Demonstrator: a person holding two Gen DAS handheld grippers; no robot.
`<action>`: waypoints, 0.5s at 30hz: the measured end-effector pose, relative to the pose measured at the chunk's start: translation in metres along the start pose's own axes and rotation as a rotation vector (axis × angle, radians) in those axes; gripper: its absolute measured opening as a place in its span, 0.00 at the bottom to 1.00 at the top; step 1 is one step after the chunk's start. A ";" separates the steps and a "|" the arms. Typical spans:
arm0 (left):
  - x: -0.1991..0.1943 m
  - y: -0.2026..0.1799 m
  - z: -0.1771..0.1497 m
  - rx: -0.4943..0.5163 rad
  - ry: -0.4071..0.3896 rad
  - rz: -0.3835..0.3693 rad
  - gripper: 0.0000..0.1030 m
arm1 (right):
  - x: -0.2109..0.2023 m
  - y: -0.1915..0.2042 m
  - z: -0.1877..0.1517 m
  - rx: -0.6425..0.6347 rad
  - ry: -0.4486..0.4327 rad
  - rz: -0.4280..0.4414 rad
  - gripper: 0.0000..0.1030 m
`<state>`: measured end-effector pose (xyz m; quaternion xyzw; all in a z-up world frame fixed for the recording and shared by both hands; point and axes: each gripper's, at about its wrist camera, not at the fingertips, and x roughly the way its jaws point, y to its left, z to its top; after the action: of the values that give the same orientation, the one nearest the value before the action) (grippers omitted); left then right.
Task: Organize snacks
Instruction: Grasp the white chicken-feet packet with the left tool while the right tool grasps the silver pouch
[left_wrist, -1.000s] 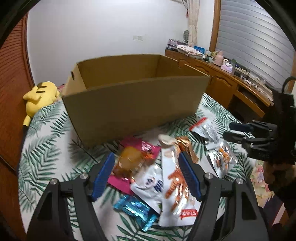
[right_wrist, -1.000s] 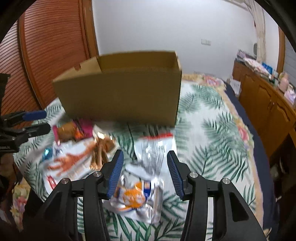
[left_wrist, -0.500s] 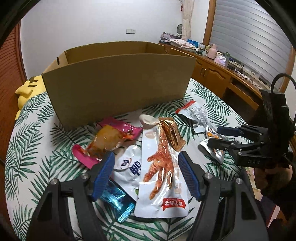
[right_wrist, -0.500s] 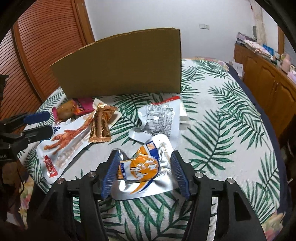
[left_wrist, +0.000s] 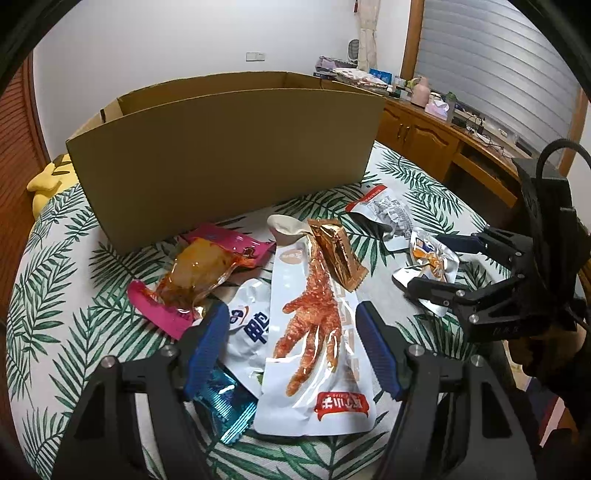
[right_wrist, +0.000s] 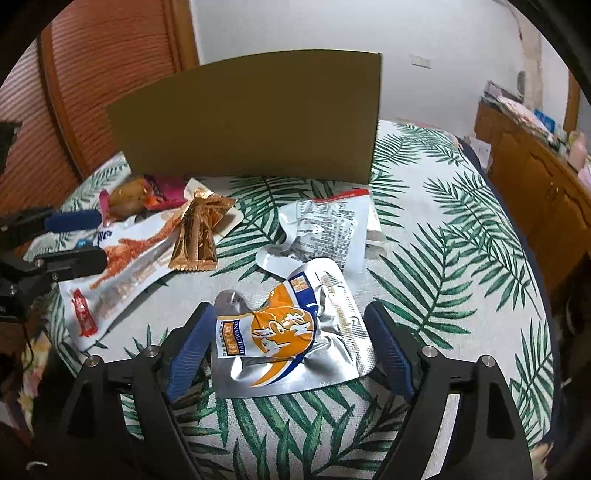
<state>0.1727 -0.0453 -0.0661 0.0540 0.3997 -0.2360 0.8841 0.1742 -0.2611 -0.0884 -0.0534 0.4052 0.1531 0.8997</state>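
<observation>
Item: silver-and-orange snack pouch (right_wrist: 291, 332), flat on the bench (right_wrist: 443, 258), lying between the right tongs (right_wrist: 291, 345), whose jaws have just been opening and stand apart; long axis crosswise. Left tongs (left_wrist: 291, 343) apart over the chicken-foot packet (left_wrist: 314, 332). Cardboard box (right_wrist: 251, 118) beyond.

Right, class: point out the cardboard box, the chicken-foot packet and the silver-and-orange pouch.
cardboard box (left_wrist: 229, 155), left wrist view, front wall.
chicken-foot packet (left_wrist: 314, 332), left wrist view, printed foot.
silver-and-orange pouch (right_wrist: 284, 328), right wrist view, orange print.

"BAILIWANG" on silver-orange pouch (right_wrist: 288, 339).
</observation>
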 end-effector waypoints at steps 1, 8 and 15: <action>0.000 0.000 0.000 -0.002 0.001 0.001 0.69 | 0.001 0.002 0.000 -0.012 0.003 -0.004 0.85; 0.003 -0.003 0.001 -0.001 0.008 0.006 0.69 | 0.002 0.004 -0.003 -0.042 0.004 -0.023 0.83; 0.009 -0.011 0.010 0.032 0.023 -0.009 0.65 | -0.001 0.007 -0.007 -0.055 0.000 -0.018 0.81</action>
<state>0.1794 -0.0609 -0.0651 0.0690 0.4064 -0.2459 0.8773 0.1665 -0.2562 -0.0920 -0.0818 0.4004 0.1561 0.8992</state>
